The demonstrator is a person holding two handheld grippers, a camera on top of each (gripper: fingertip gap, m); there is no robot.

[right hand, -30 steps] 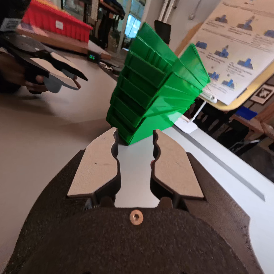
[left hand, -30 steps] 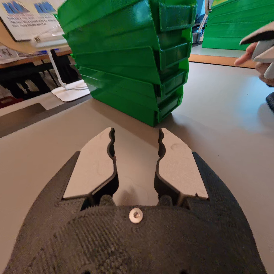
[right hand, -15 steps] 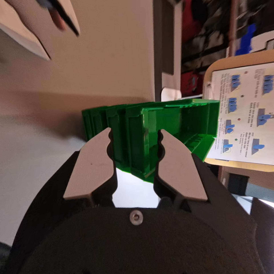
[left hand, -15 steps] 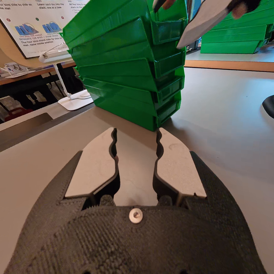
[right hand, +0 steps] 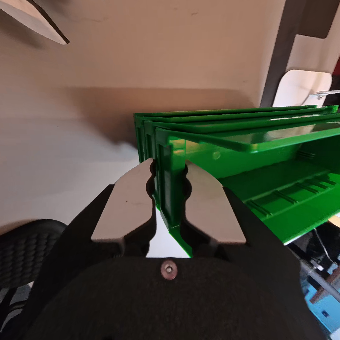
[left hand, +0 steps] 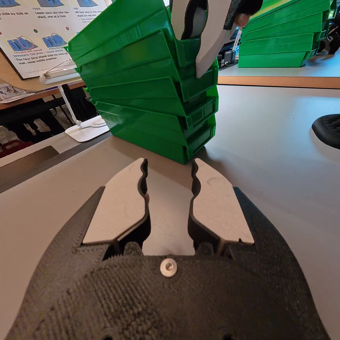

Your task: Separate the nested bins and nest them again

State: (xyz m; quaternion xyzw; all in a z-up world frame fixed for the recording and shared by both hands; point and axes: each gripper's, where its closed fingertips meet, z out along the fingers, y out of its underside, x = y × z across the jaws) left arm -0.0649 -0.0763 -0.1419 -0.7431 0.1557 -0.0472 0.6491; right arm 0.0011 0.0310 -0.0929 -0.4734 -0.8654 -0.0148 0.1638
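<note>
Several green bins (left hand: 147,103) stand nested in a leaning stack on the grey table (left hand: 266,184). My left gripper (left hand: 169,165) is open and empty, low over the table just in front of the stack's bottom corner. My right gripper (left hand: 191,46) comes down from above onto the front of the top bin (left hand: 125,31). In the right wrist view my right gripper (right hand: 169,163) is shut on the top bin's front wall (right hand: 168,184), one finger inside the bin (right hand: 266,184) and one outside. One of the left gripper's fingers (right hand: 36,20) shows at the top left.
A second stack of green bins (left hand: 276,46) stands on another table at the back right. A white lamp base (left hand: 86,130) and an instruction board (left hand: 36,36) stand behind the stack to the left. A black object (left hand: 327,128) lies at the table's right edge. Both grippers' tips are roughly 30 centimetres from the black object (left hand: 327,128).
My right gripper has swung from beside the stack to above it, come down over the top bin's front wall and closed on it. My left gripper has barely moved.
</note>
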